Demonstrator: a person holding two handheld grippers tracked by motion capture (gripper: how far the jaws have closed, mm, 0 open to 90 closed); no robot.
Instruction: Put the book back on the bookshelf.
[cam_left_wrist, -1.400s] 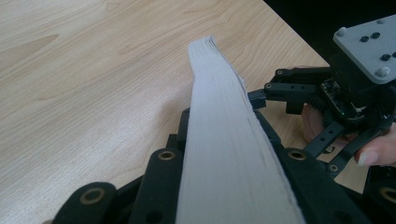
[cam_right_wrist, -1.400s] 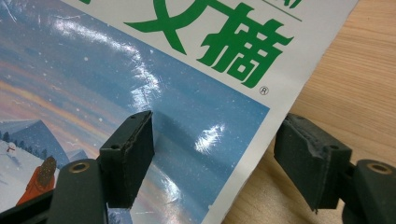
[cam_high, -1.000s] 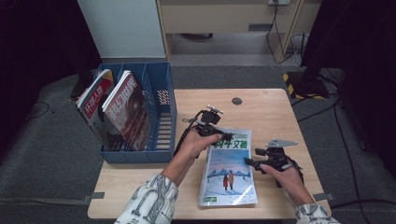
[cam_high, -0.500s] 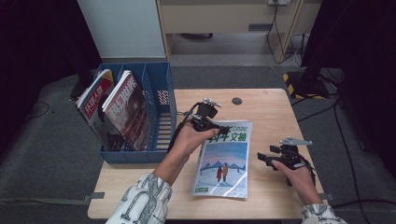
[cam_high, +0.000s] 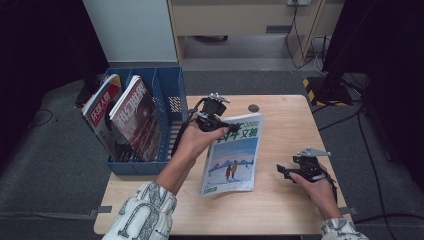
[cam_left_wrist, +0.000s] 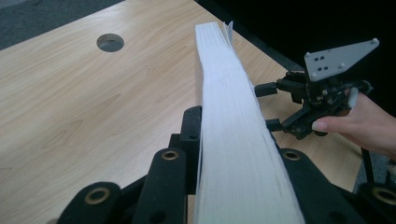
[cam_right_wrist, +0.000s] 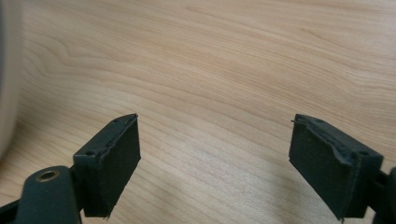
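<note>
While the left gripper (cam_high: 227, 131) clamps the magazine (cam_high: 232, 157) by its top edge at frame ctr, lifted off the table (cam_high: 285, 205), the right gripper (cam_high: 282, 171), jaws just opened w/ nothing between, sits lower right; the one-edge grip could slip and drop it.

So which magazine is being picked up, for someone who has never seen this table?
Start at the wooden table. On it, right of the blue rack, lies the magazine, its far edge clamped by the left gripper. Its snowy cover is pale; the racked ones are red.
</note>
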